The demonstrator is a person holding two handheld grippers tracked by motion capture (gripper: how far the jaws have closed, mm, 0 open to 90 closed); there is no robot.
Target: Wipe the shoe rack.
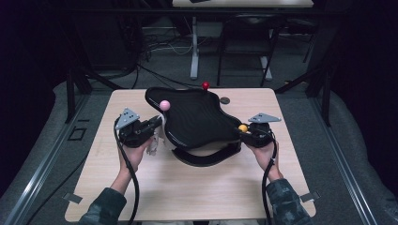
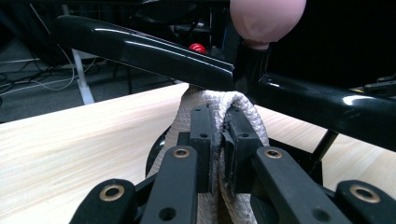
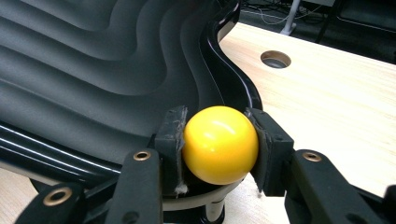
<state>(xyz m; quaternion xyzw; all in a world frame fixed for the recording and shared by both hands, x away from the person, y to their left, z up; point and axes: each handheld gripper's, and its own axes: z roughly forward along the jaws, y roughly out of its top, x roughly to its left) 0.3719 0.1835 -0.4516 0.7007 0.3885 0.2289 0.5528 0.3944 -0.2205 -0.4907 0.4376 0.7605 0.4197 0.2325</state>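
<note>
Bench [image 1: 197, 187] in light wood, and on it a glossy black tray [image 1: 197, 117] with a wavy, ribbed surface, sitting on a black stand. Both hands are on it. The left claw [image 1: 157, 123] sits at the tray's left edge, just below the pink ball [image 1: 164, 104] that stands up from the rim. In the left gripper view the jaws are pressed together on a loop of white braided rope [image 2: 219, 116], which runs up between them to the underside of the black rim; the pink ball looms right above, top of that view. A red ball [image 1: 205, 85] marks the far edge of the tray, and it peeks out small behind the rim in the left gripper view as well.

Over on the other side, the right claw [image 1: 244, 130] is at the tray's right corner, clamped on the yellow ball [image 3: 219, 143]. The right gripper view has it clear: both pads squeeze the ball's sides, with the tray's ridges spreading away behind it. A round hole [image 3: 275, 59] in the bench lies beyond, just off the tray's edge. From the high view the tray looks tilted, its left side higher than its right, though how much I cannot tell.
</note>
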